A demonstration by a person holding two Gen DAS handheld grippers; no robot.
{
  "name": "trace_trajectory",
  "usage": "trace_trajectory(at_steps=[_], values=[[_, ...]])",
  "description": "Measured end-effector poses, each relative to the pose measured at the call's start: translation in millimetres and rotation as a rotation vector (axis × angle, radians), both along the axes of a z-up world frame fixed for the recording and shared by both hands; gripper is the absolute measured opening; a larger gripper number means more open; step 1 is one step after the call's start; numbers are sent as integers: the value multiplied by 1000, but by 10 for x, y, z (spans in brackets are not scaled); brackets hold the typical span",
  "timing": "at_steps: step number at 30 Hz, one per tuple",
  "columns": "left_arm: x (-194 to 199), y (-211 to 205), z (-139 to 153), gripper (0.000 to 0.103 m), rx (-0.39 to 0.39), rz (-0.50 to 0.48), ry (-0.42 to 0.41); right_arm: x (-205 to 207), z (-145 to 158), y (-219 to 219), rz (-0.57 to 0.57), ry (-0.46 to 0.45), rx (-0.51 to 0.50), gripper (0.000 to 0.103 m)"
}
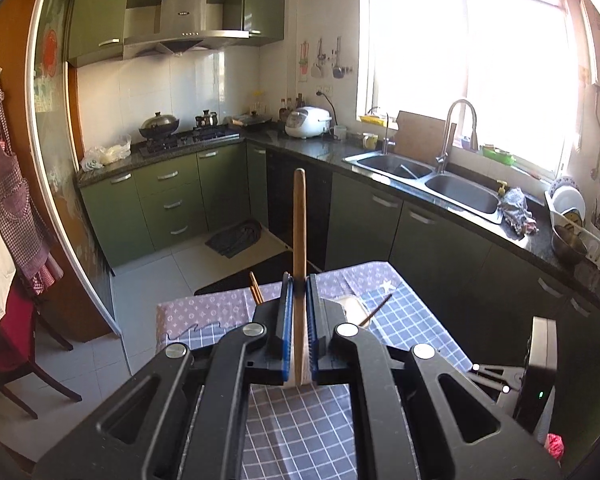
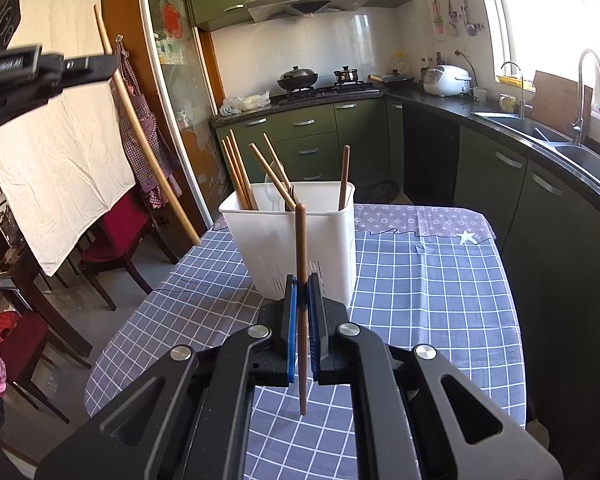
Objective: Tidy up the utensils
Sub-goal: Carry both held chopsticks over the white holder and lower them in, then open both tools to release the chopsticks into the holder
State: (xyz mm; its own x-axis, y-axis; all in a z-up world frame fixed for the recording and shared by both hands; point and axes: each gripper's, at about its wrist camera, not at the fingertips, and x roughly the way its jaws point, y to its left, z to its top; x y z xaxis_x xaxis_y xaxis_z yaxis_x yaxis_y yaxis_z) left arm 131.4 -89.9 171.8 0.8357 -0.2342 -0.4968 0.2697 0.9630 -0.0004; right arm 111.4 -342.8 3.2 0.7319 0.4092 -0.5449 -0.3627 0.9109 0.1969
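My left gripper (image 1: pixel 299 284) is shut on a long wooden utensil handle (image 1: pixel 299 220) that stands upright between the blue pads. In the right wrist view the left gripper (image 2: pixel 106 66) is high at the upper left, and the wooden handle (image 2: pixel 148 148) slants down from it, left of the table. My right gripper (image 2: pixel 301 286) is shut on a dark brown chopstick (image 2: pixel 301 248), held upright just in front of the white utensil holder (image 2: pixel 324 248). Several chopsticks (image 2: pixel 240 176) lean in the holder. In the left wrist view the holder (image 1: pixel 352 306) is mostly hidden behind the fingers.
The table carries a blue checked cloth (image 2: pixel 428 304). Dark chairs with red seats (image 2: pixel 116 224) stand left of it. Green cabinets and a black counter with a double sink (image 1: pixel 440 184) and a dish rack (image 1: pixel 580 232) run along the right.
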Motion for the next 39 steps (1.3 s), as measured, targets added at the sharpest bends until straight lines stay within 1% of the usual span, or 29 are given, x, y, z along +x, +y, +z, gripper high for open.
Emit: trace_trajectory(at_steps=[3,6,9,12,18,19,20,21,22,26,28,32,34,37,39], values=[[157,-69,108,6,-7,17,-51,5,-18,-2,2,4,4,6],[361,-135,62,6,-11,34,-64,10,-35,-20,4,4,7,6],[572,-171,-105,6,-10,46,-41,-9,-16,-50,5,0,11,6],[736,-180,-341,6,1,65,2,-38,50,-95,3,-14,17,6],[911,-156,-774,6,29,74,90,-82,305,-154,23,-52,36,6],[923,-147,-824,11,33,72,100,-82,365,-152,26,-61,34,6],[923,-143,-861,15,36,70,105,-80,434,-146,28,-71,33,6],[902,-134,-888,23,35,68,103,-71,503,-145,31,-82,34,6],[880,-124,-903,26,36,67,97,-61,581,-147,31,-92,37,6],[729,-63,-838,28,26,57,61,11,893,-143,22,-141,48,6],[607,-35,-769,34,3,54,40,61,1094,-141,20,-171,67,6],[354,44,-621,40,-8,54,-18,180,1539,-128,-5,-264,111,6],[244,38,-579,41,-7,42,-32,293,1739,-107,-20,-304,127,6],[126,23,-558,41,3,20,-36,543,1894,-11,-48,-321,117,6],[72,12,-547,42,6,10,-38,719,1881,60,-70,-307,97,6]])
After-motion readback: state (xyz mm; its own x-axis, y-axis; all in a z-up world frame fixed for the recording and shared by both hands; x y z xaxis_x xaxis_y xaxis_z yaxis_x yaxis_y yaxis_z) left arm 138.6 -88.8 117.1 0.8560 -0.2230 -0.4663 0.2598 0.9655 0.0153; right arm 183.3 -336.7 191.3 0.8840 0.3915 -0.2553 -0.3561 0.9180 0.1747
